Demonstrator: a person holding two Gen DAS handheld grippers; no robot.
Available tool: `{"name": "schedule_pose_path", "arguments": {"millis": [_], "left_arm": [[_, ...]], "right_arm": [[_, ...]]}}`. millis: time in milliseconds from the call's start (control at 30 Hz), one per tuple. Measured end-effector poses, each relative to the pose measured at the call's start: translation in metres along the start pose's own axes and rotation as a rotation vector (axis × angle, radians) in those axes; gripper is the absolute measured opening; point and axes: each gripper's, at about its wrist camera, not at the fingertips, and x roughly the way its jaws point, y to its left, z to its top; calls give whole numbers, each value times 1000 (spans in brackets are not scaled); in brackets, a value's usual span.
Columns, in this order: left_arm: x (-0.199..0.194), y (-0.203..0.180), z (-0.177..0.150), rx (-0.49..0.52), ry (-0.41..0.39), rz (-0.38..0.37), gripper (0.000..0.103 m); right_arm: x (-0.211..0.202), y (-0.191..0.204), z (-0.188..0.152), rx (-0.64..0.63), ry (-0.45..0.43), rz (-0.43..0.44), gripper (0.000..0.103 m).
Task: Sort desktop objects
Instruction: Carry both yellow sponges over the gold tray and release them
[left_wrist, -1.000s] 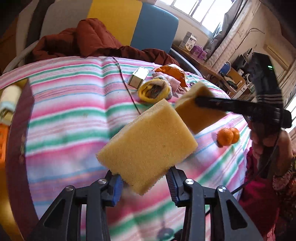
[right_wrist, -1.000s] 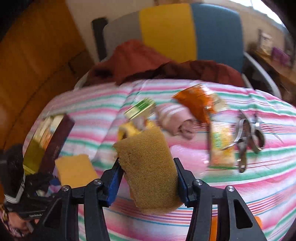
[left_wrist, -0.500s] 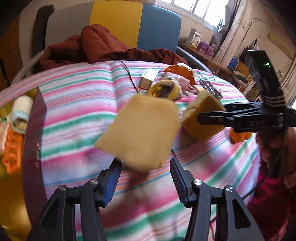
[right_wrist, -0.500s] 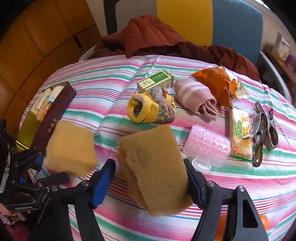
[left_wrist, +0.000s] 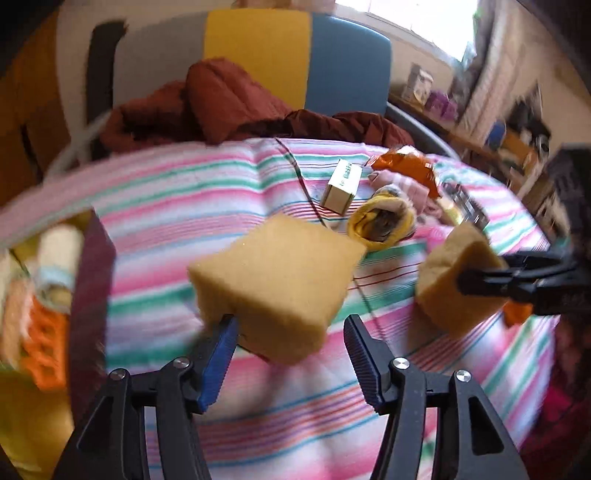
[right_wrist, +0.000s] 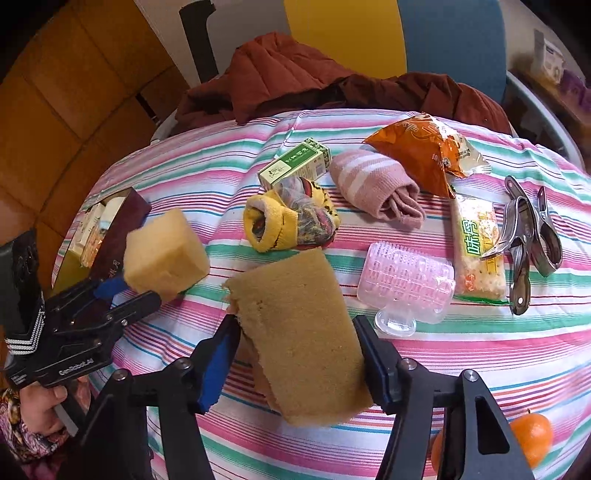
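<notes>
My left claw (left_wrist: 290, 345): jaws apart, pale sponge (left_wrist: 277, 284) against one pad only, blurred | my right claw (right_wrist: 295, 349): clamped on darker sponge (right_wrist: 303, 339), above striped cloth (right_wrist: 480, 343) | box (right_wrist: 114, 225) half hidden.

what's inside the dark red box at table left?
The dark red box holds an orange grid-like piece and pale rolled items; both views are blurry or partial. Its near wall covers the bottom, so anything beneath them is unseen.

Box (left_wrist: 44, 288) contents blurred, edge-cropped
</notes>
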Motion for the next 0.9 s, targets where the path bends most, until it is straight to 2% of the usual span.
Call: {"name": "schedule_pose_path", "arguments": {"millis": [100,167,300,333,400,433,567,733,900], "left_arm": [[5,4,1,24,16,-10,64],[10,6,5,38,27,-15,76],[16,1,12,98,18,16,79],[17,0,13,103,16,19,78],[17,1,15,88,4,20,76],[16,3,16,70,-4,11,67],[17,12,17,21,-5,-13,59],[7,22,8,-47,-3,-73,55],[-21,22,-6,-90,-37,-141,55]], "right_arm": [[1,0,0,-3,4,-5,65],[2,-1,0,-4,6,-21,69],[5,-2,1,1,14,-41,72],[5,-2,1,0,15,-38,71],[4,-1,1,-7,8,-39,63],[3,-1,1,-10,2,-39,61],[1,-2,2,-4,-9,-37,58],[-3,-5,4,11,-31,-35,56],[-7,1,3,-13,-55,-26,56]]}}
